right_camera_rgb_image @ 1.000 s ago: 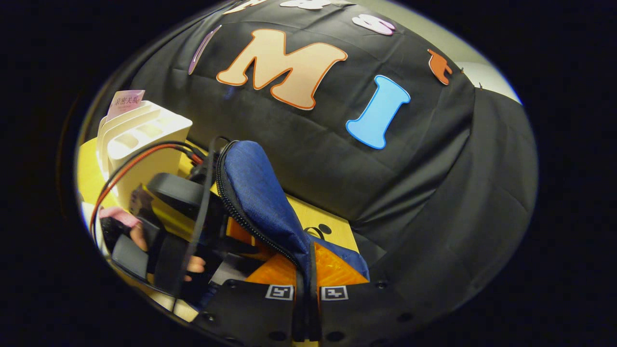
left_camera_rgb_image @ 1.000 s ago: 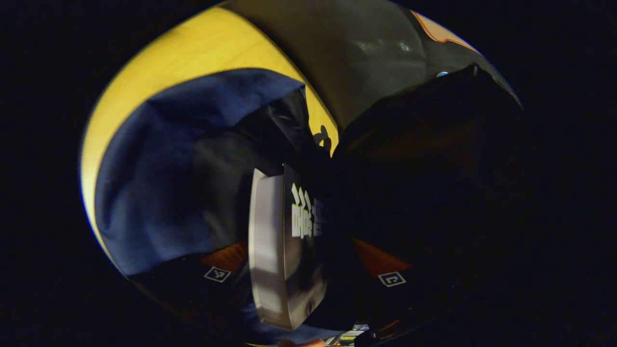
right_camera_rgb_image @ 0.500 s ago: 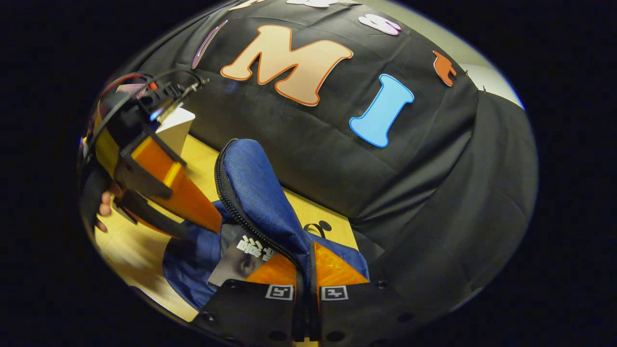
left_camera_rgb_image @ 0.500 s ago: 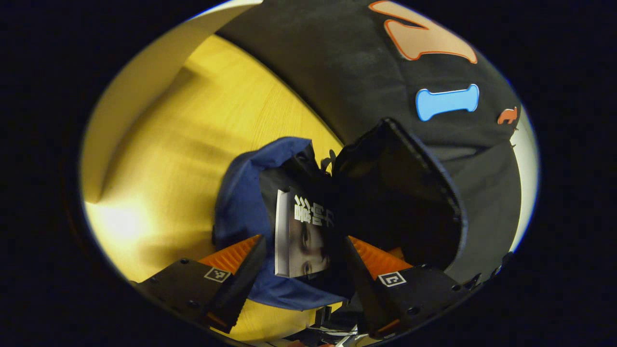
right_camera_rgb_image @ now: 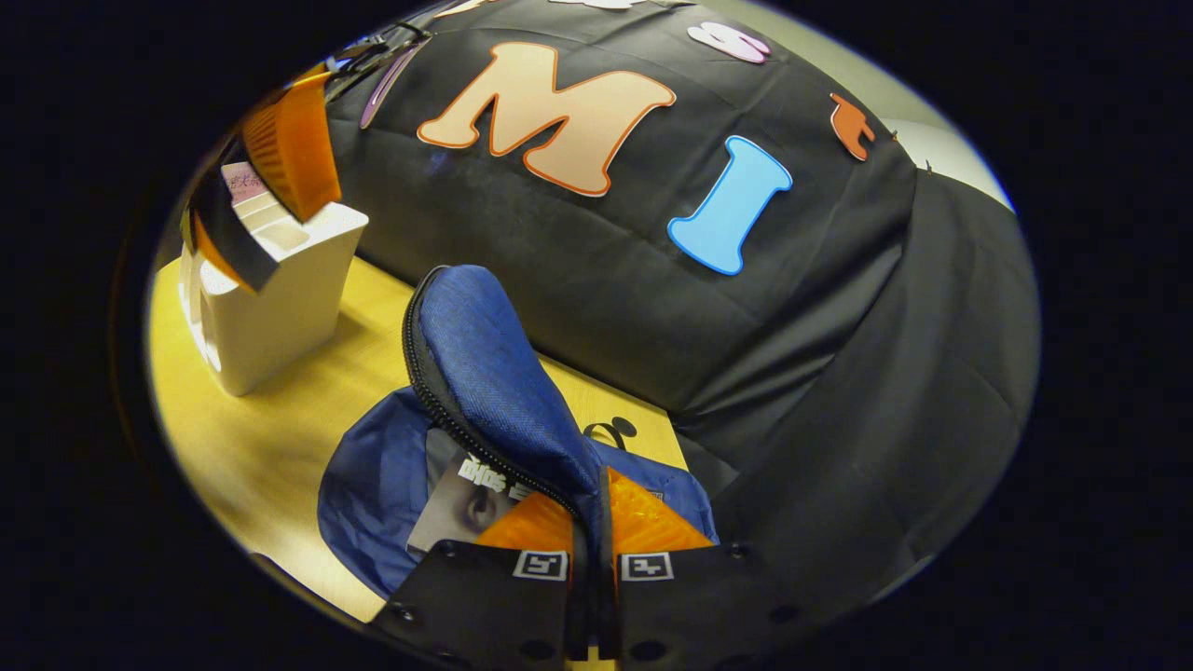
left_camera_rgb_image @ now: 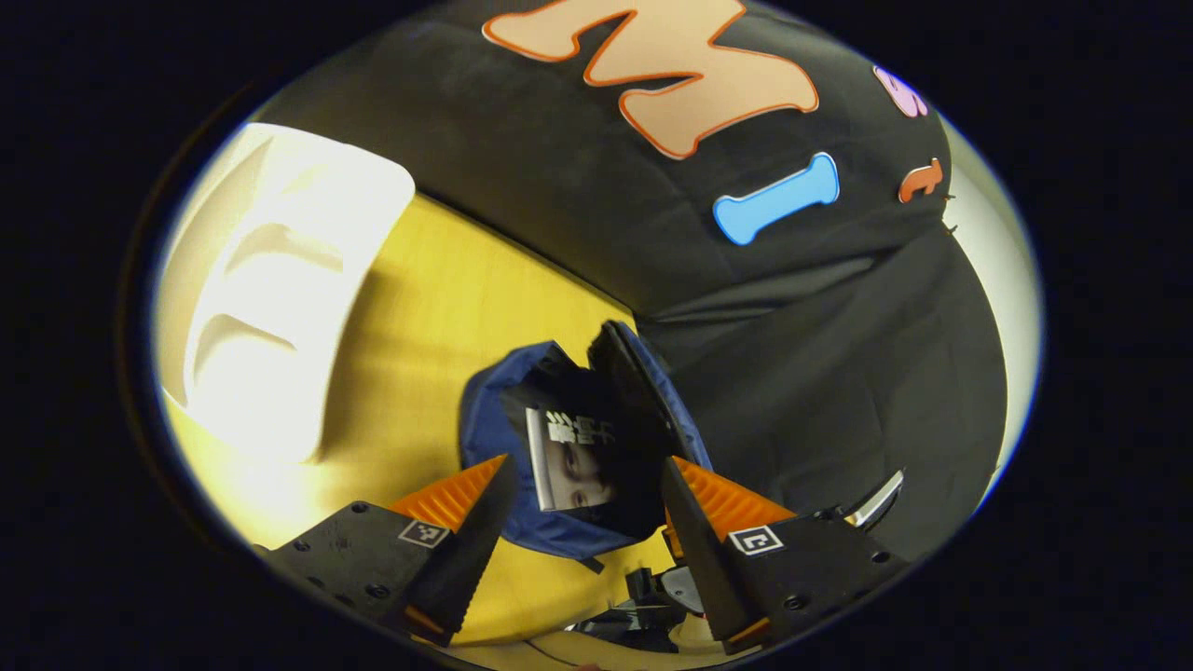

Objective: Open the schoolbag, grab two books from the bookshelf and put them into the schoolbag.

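The right gripper (right_camera_rgb_image: 596, 522) pinches the schoolbag (right_camera_rgb_image: 485, 373) flap, holding it up. One book (left_camera_rgb_image: 573, 457) lies inside. The left gripper (left_camera_rgb_image: 582, 508), fingers spread and empty, hangs above; the bookshelf (left_camera_rgb_image: 270, 289) stands left of it on the table (left_camera_rgb_image: 438, 308), nearer this hand

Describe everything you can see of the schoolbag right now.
The schoolbag is blue woven fabric with a dark lining and a black zipper along its flap edge. It lies open on the yellow table. The right hand-held gripper is shut on the raised flap, holding it up. A book with a face on its cover sits inside the mouth. The left hand-held gripper hangs open above it, apart from the bag.
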Demonstrator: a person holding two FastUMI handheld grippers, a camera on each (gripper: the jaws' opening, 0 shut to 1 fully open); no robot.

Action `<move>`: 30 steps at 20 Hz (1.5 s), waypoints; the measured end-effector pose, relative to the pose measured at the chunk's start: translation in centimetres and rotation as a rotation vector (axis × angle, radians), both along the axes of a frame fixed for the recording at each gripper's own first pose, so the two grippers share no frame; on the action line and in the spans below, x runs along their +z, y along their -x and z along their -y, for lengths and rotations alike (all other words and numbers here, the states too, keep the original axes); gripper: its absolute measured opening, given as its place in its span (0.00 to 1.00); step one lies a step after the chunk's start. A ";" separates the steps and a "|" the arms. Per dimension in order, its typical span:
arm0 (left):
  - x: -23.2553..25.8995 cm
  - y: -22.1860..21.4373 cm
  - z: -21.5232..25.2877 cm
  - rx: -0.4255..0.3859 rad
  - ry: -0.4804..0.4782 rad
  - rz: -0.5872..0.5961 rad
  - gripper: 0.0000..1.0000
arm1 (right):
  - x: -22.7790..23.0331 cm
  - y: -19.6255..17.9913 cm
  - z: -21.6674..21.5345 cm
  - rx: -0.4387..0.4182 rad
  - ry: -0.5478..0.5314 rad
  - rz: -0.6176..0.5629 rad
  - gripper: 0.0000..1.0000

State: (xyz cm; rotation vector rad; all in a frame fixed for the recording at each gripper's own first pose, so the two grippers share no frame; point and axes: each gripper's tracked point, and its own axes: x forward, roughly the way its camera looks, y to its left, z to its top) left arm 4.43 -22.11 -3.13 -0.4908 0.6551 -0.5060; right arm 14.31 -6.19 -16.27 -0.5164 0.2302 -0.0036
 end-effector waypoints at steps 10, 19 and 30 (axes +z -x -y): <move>8.5 2.1 -14.1 0.115 -0.157 0.083 0.92 | -0.2 0.3 0.0 -0.049 0.004 -0.004 0.07; 14.7 0.4 -31.3 0.350 -0.342 0.084 0.92 | -0.8 0.2 -0.4 -0.081 0.033 -0.019 0.05; 8.9 -3.9 -45.6 0.512 -0.500 -0.052 0.88 | -1.3 0.2 -0.9 -0.126 0.066 -0.044 0.05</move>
